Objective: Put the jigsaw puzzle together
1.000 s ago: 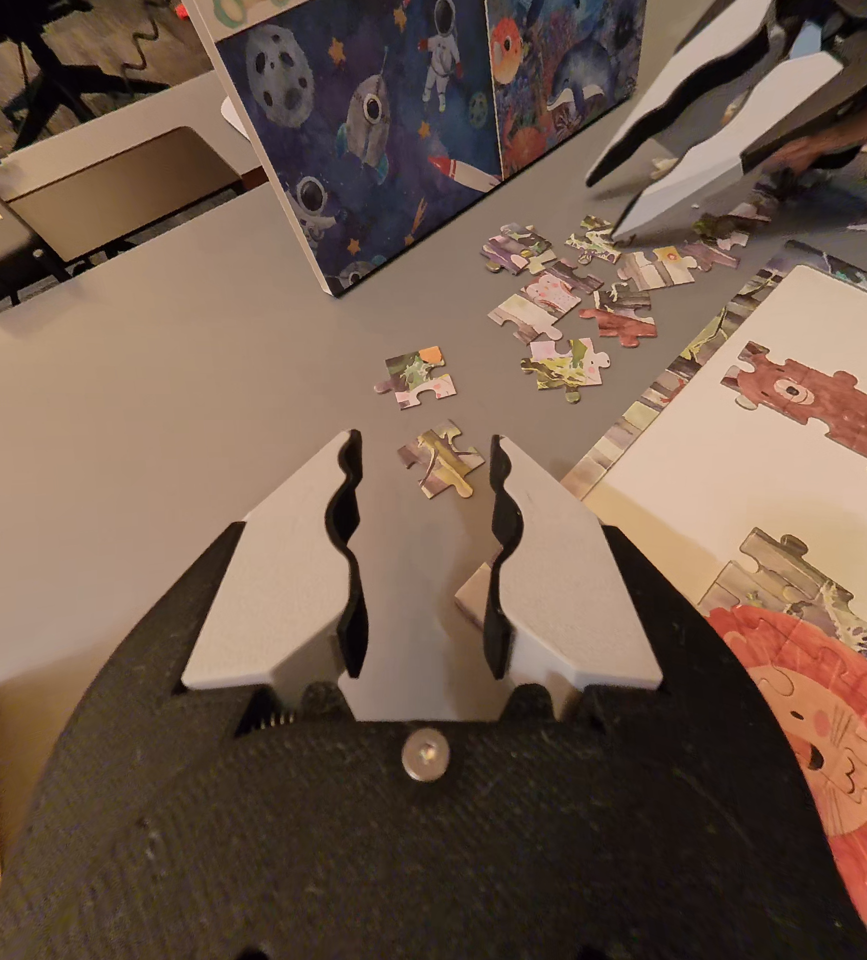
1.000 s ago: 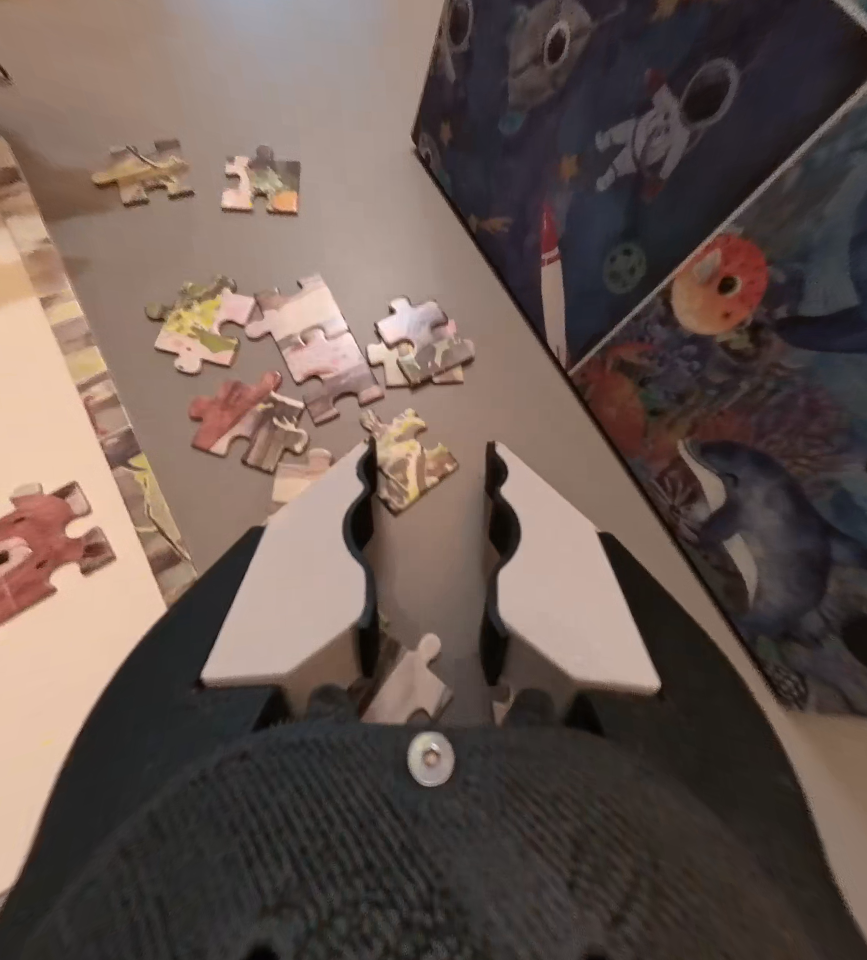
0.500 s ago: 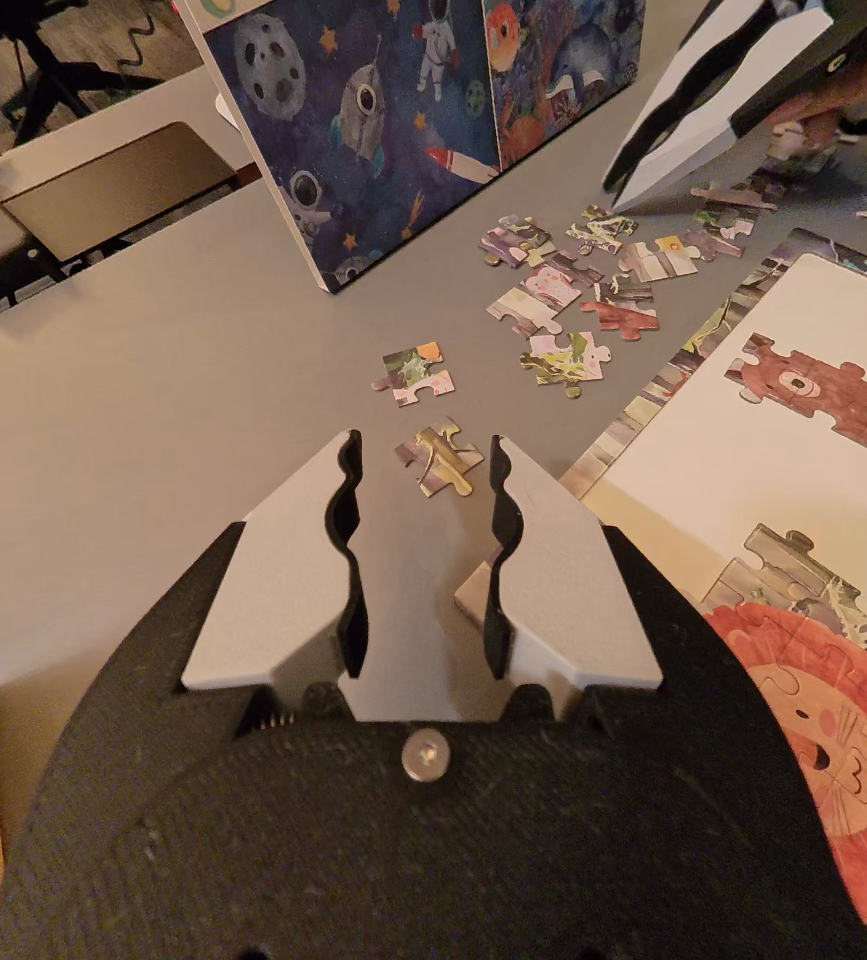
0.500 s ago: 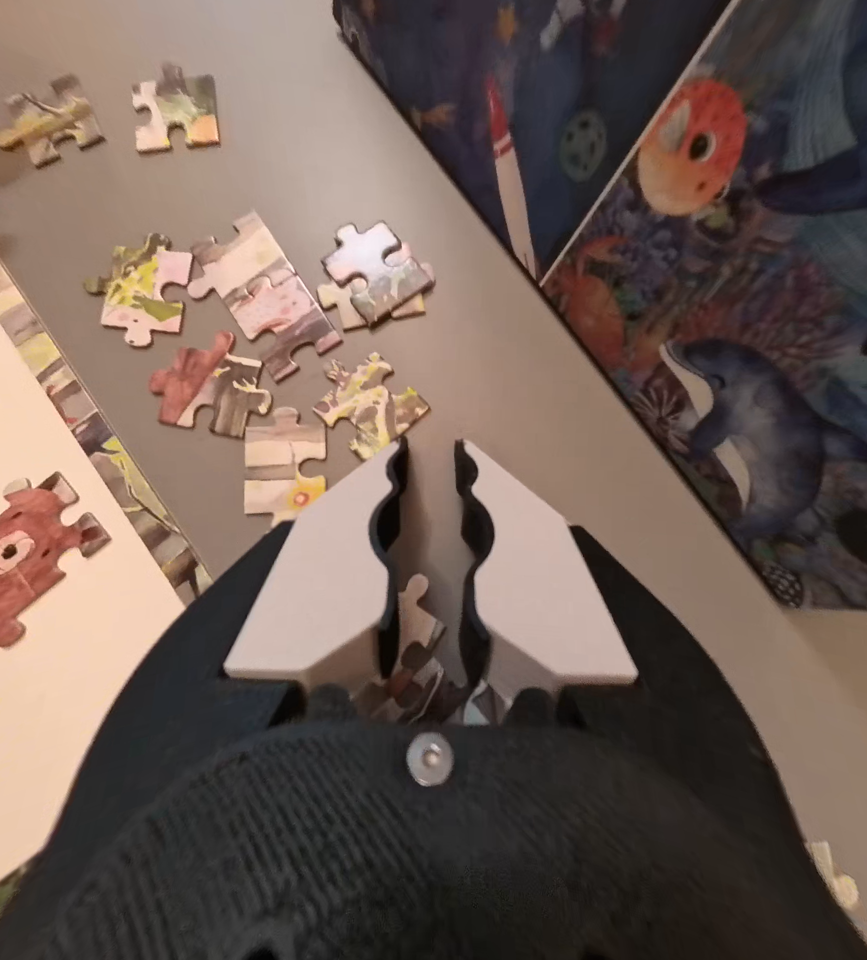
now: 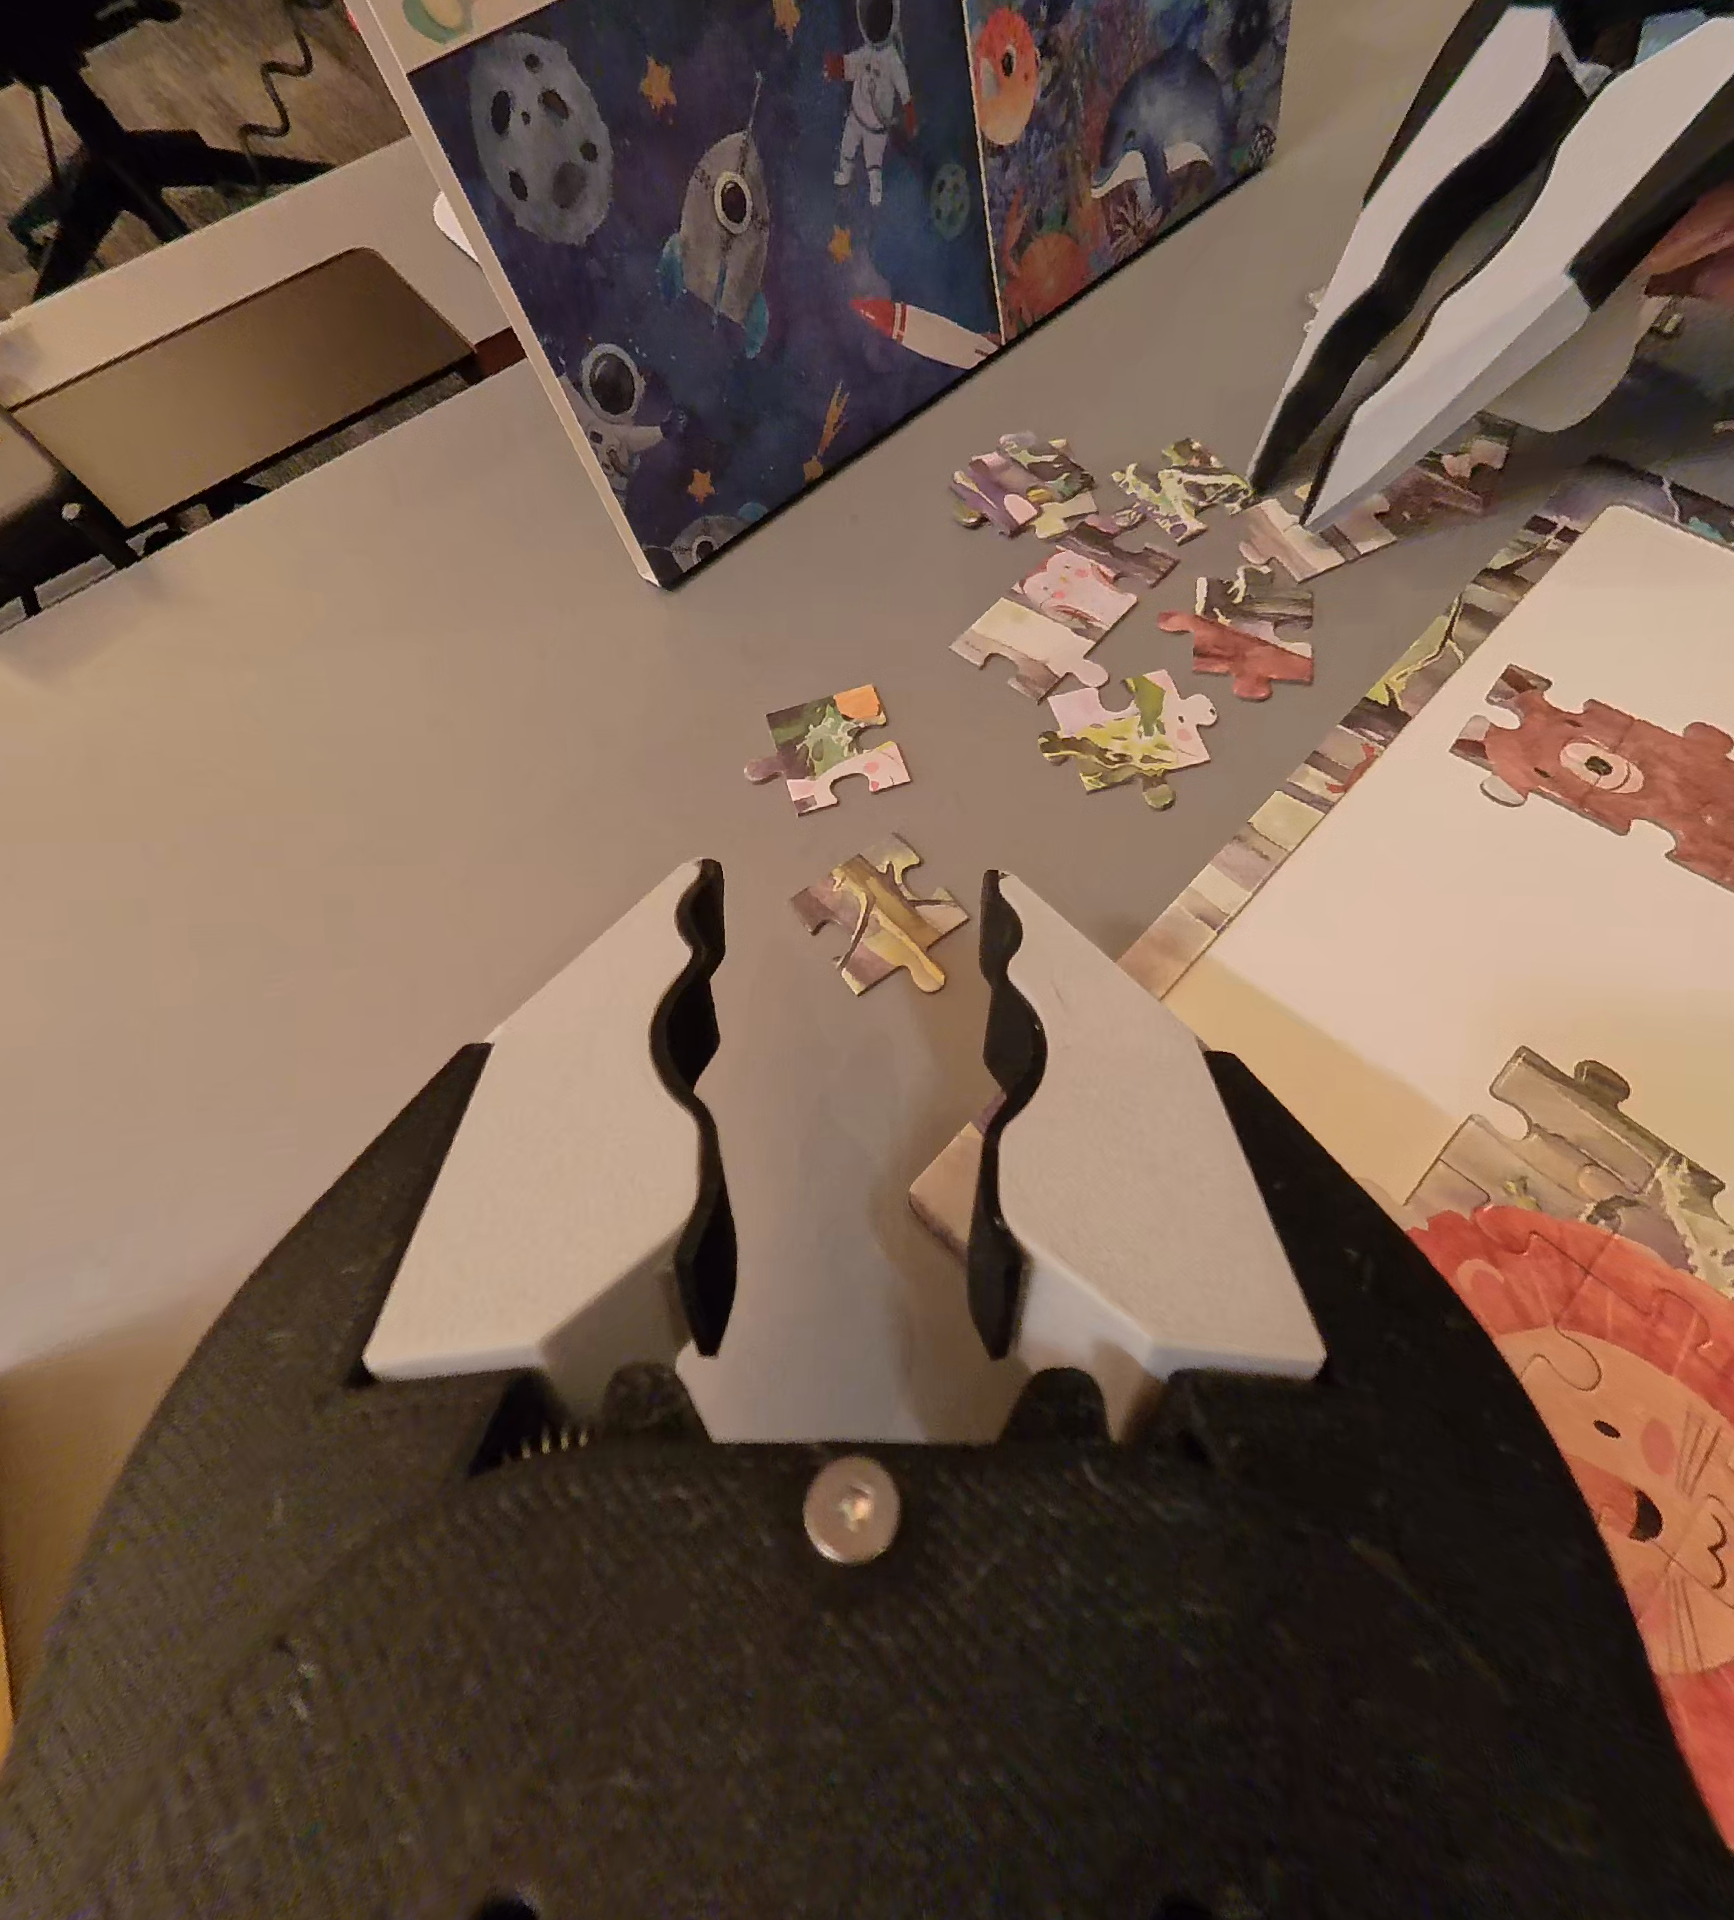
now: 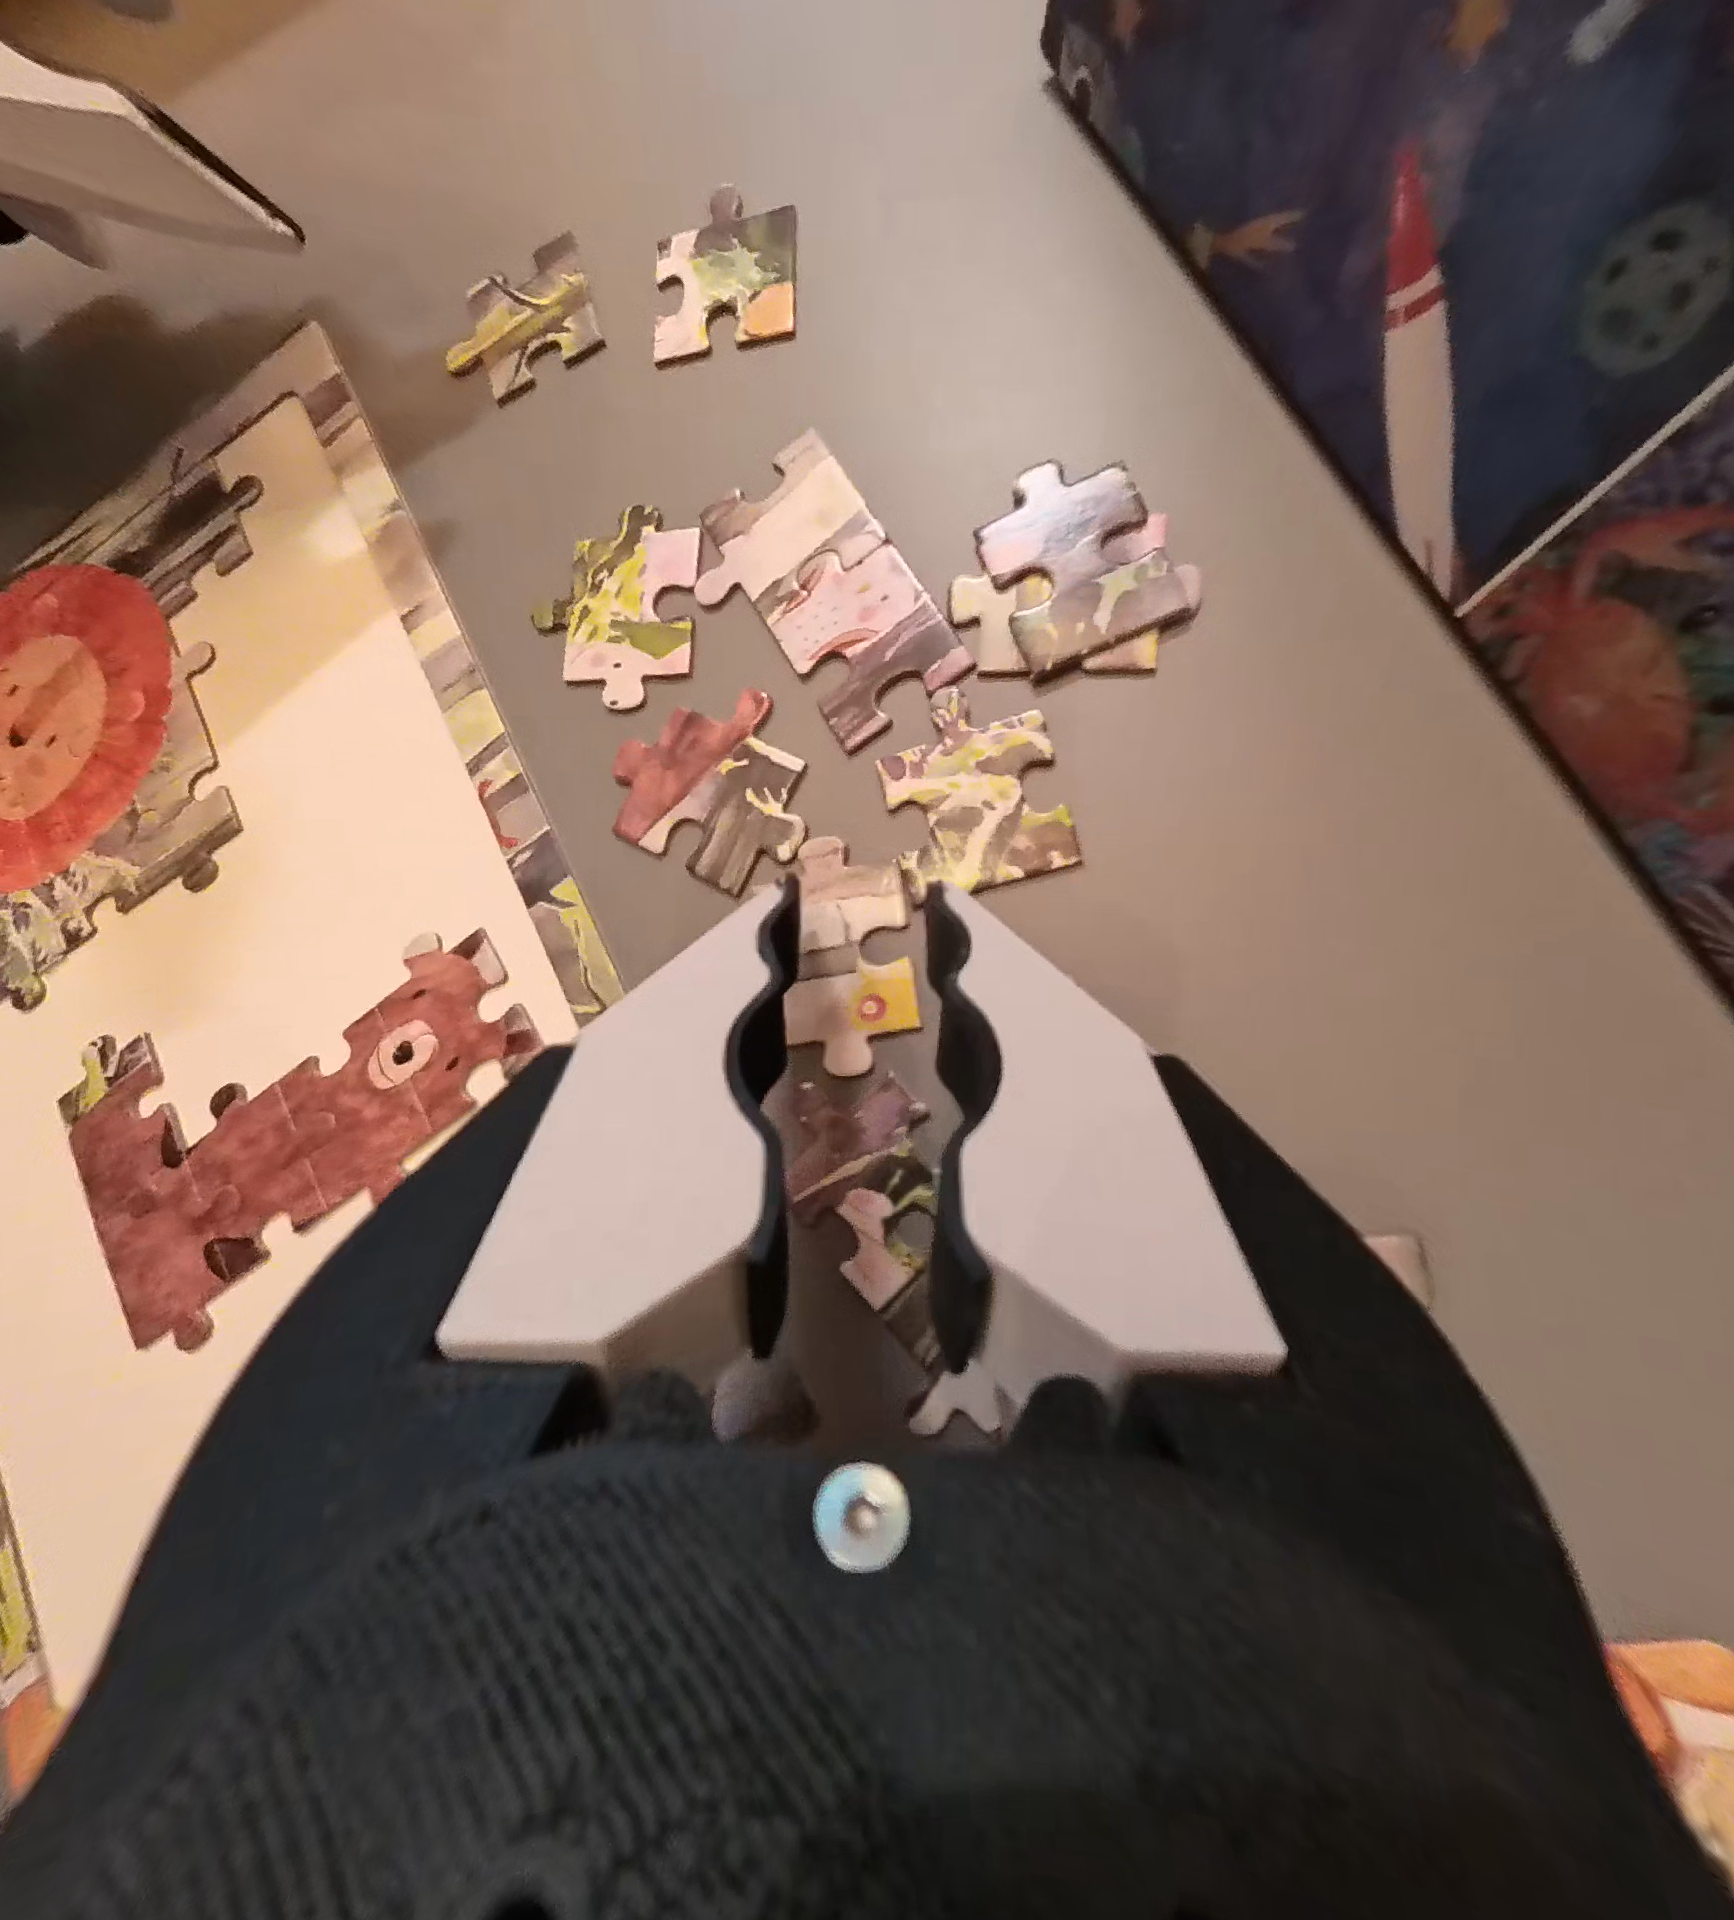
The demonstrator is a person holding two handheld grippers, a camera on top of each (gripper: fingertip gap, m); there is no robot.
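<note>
The puzzle tray point(image 5: 1362, 935) lies at the right, with a joined brown bear point(image 5: 1652, 810) and a red lion point(image 5: 1673, 1455) section in it. My left gripper point(image 5: 849, 883) is open and empty, low over the grey table, with one loose piece point(image 5: 878, 925) just beyond its tips. My right gripper point(image 6: 863, 888) has only a narrow gap between its fingers and straddles a piece with a yellow corner point(image 6: 847, 966) lying flat on the table. I see no firm grip on it. The right gripper point(image 5: 1299, 499) also shows in the left wrist view, tips down on the loose pieces point(image 5: 1102, 603).
An upright puzzle box point(image 5: 738, 260) with space and sea pictures stands behind the loose pieces; it also shows in the right wrist view point(image 6: 1465, 312). Several pieces point(image 6: 821, 623) lie scattered between box and tray. Another single piece point(image 5: 832, 748) lies apart. More pieces point(image 6: 863, 1174) lie under the right gripper. The left gripper's tips are roughly 20 cm from the right gripper's.
My right gripper narrowed its jaws and moved forward and down over the scattered pieces to the yellow-cornered piece. My left gripper has hardly moved.
</note>
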